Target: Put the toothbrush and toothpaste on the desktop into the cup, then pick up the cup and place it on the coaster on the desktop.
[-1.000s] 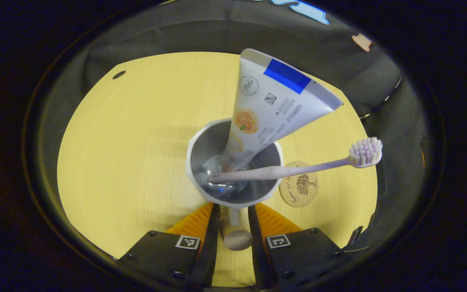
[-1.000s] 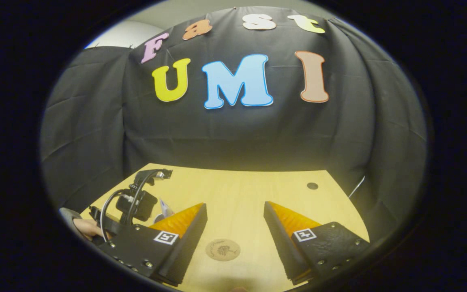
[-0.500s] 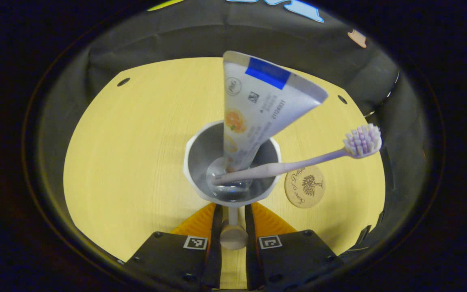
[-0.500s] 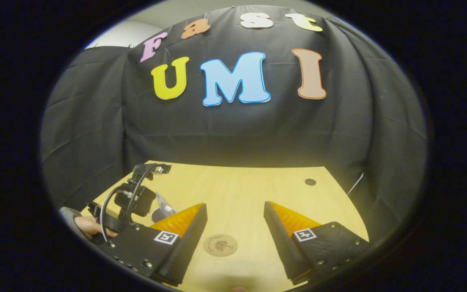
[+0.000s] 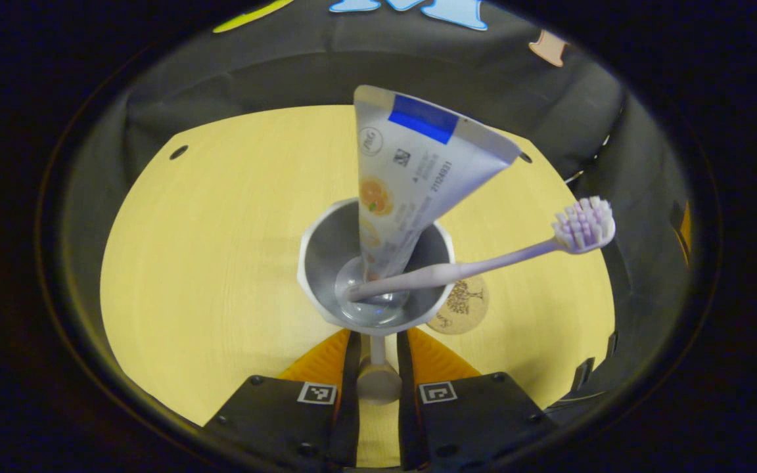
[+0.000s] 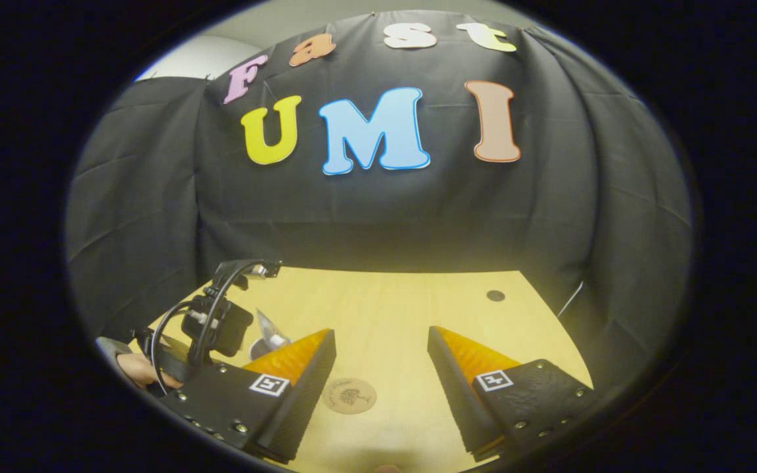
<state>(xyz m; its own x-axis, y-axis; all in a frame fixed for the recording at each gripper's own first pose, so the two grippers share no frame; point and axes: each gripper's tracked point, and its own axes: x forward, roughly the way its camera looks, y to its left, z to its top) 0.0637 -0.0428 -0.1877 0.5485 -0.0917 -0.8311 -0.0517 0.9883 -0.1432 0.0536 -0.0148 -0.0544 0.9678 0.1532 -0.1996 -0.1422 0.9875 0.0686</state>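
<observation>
Above the coaster's (image 5: 460, 305) edge, left tool (image 5: 376, 341) pinches the cup's (image 5: 326, 249) handle; right tool (image 6: 378, 368) spread.

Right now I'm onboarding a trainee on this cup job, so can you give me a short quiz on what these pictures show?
1. True or false: the toothbrush and the toothpaste both stand in the cup.
2. Multiple choice: what does the left gripper pinch? A) the cup's handle B) the toothbrush C) the coaster
3. Fill in: in the right gripper view, the coaster lies on the desk, seen between the fingers of the right gripper, which is ____.

Key
1. True; the brush head leans out over the rim.
2. A; both fingers press on the cup's handle.
3. Open, with nothing held.
</observation>
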